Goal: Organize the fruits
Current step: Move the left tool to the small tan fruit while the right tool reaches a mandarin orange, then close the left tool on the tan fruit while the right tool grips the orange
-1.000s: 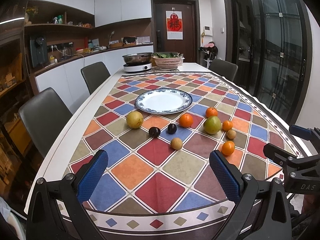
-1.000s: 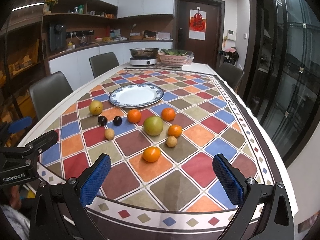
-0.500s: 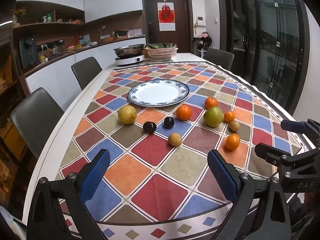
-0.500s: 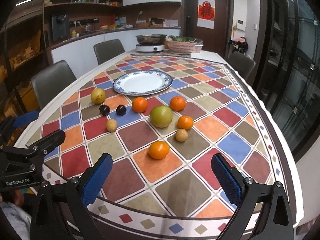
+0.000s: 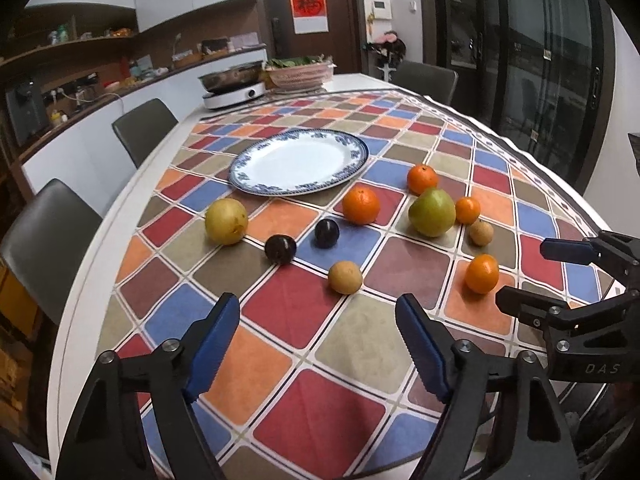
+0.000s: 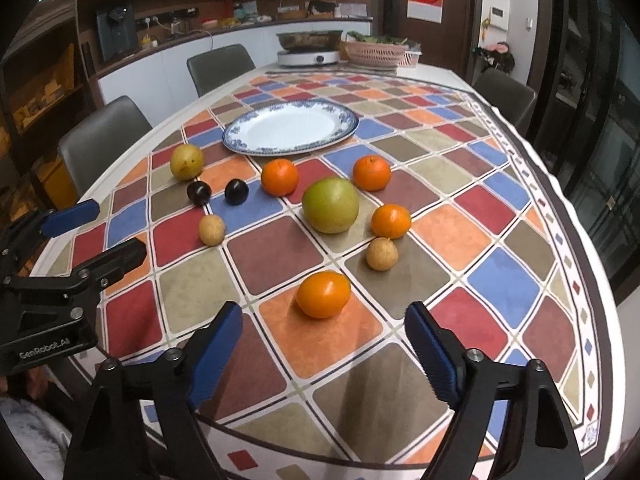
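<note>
I count ten fruits loose on the tabletop (image 5: 96, 264), which wears a cloth of red, blue, orange and olive diamonds: four oranges, two dark plums, two small tan round fruits, one yellow pear-like fruit (image 5: 226, 221) and one large green fruit (image 6: 330, 205). One plate (image 5: 298, 161), white with a blue patterned rim, lies beyond them with nothing on it. The oranges are glossy and bright; the nearest orange (image 6: 323, 294) sits on an orange diamond just ahead of my right gripper (image 6: 323, 354), and the other three ring the green fruit, one of them touching or nearly touching its side. The two plums (image 5: 280, 249) lie side by side, apart, between the yellow fruit and the oranges. One tan fruit (image 5: 345, 277) lies just ahead of my left gripper (image 5: 318, 346); the other (image 6: 382, 254) lies near the green fruit. Both of my jaws are closing but stand wide apart, blue pads facing each other over bare cloth, with nothing between them and nothing held. From each hand I can see the other gripper at the edge of view, low over the near end of the tabletop.
</note>
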Motion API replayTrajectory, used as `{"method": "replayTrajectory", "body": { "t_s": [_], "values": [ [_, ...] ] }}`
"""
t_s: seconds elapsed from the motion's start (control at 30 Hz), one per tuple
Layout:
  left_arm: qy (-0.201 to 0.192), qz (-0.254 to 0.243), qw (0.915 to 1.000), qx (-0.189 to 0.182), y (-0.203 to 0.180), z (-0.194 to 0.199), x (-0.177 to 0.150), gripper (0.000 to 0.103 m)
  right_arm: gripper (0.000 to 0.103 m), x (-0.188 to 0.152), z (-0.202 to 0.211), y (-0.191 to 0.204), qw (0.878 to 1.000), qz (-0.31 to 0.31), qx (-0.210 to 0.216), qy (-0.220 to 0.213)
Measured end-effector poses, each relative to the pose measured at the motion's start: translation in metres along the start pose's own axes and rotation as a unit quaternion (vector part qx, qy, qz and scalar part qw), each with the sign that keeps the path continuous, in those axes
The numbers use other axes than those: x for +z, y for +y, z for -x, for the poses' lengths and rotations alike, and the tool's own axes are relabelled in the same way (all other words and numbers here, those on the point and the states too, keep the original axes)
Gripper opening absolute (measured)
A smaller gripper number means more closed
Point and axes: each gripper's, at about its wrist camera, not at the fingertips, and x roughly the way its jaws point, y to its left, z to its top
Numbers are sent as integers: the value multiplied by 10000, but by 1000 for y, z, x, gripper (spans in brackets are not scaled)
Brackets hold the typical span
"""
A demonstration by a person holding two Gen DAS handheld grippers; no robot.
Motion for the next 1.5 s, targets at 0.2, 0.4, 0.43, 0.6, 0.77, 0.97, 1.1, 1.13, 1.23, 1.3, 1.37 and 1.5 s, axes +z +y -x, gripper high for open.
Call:
{"method": "replayTrajectory", "body": {
  "t_s": [0.2,0.4,0.43,0.6,0.77,0.97,1.1,1.13,1.23,1.3,1.37,1.5],
  "values": [
    [189,-95,9997,-144,-1,-22,9,75,73,4,-19,-4,9997,-63,85,240],
    [496,-74,9979,-421,-1,-49,16,67,65,9,-35,-3,9989,0,198,418],
    [536,-65,9975,-454,-1,-52,17,67,65,10,-37,-4,9988,-4,220,443],
    [726,-19,9952,-662,-2,-65,17,61,55,11,-47,-7,9977,-77,326,590],
    [819,-41,9939,-740,-4,-76,21,53,49,12,-52,-6,9969,-80,387,678],
    [962,-41,9924,-771,-4,-86,19,42,42,14,-58,-7,9963,-49,429,744],
    [1014,18,9913,-842,-2,-88,18,37,39,15,-59,-6,9963,-43,423,751],
    [1028,32,9910,-859,-2,-90,18,35,39,15,-59,-6,9963,-39,423,750],
    [1008,21,9917,-801,-3,-92,18,30,39,15,-59,-7,9963,-36,425,750],
    [992,1,9920,-783,-3,-92,19,29,39,15,-59,-7,9962,-37,427,752],
    [994,9,9919,-791,-3,-91,18,29,39,15,-59,-7,9962,-38,430,753],
    [965,31,9919,-826,-3,-86,19,29,39,15,-58,-7,9962,-49,461,734]
  ]
}}
